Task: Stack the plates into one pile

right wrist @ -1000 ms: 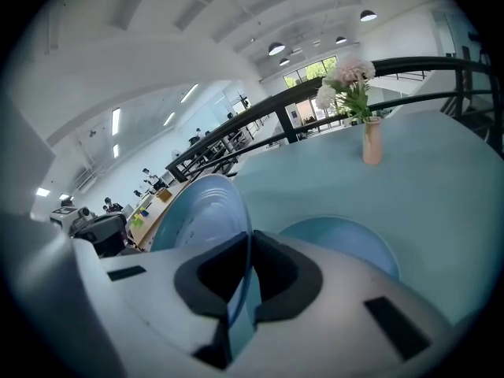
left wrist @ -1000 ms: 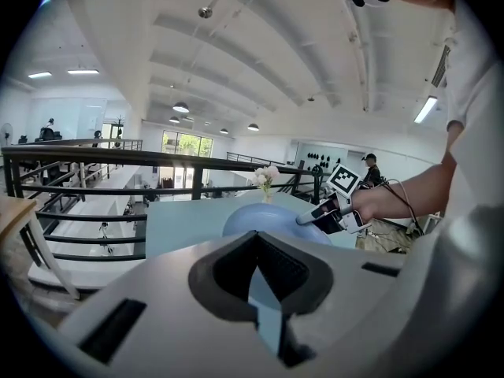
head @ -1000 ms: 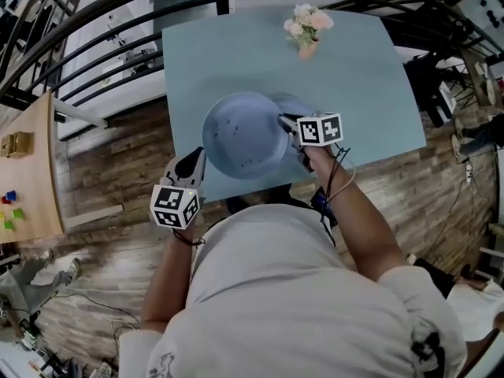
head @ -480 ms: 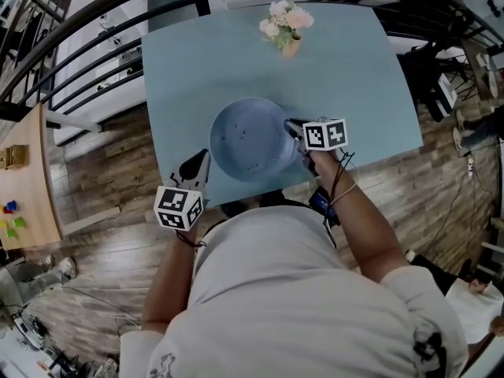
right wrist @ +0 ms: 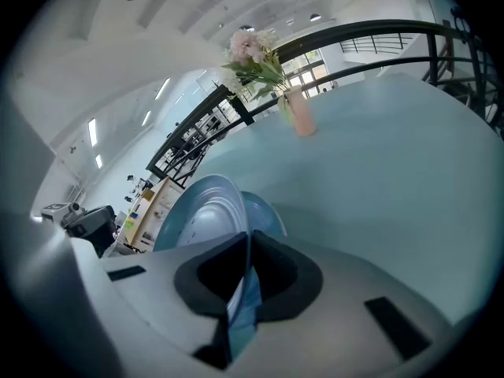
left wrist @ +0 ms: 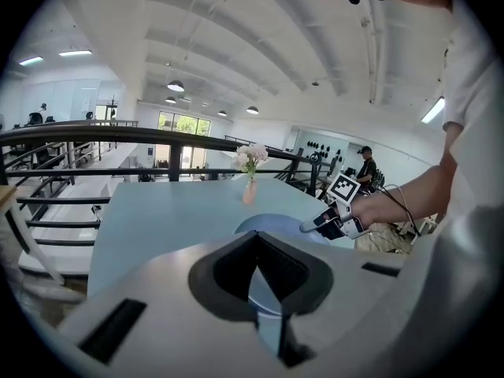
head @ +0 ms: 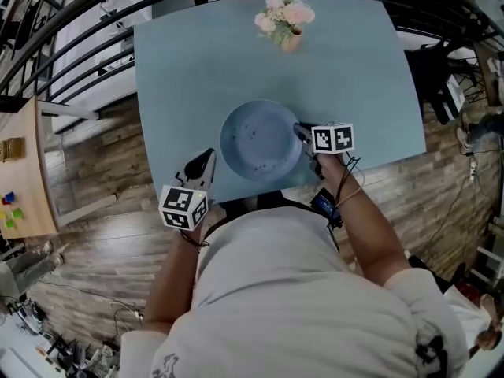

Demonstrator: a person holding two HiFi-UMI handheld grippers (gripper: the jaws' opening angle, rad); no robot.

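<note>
Blue plate — right tongs clamp rim.

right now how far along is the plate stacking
Done: the upper plate is lifted, tilted over the lower plate on the table. In hand: the right tongs grip its rim. Left: lower it flat and release. The left tongs are shut, empty.

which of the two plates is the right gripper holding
The nearer, tilted plate: its rim is pinched in the right gripper. The other plate lies on the table beyond it.
</note>
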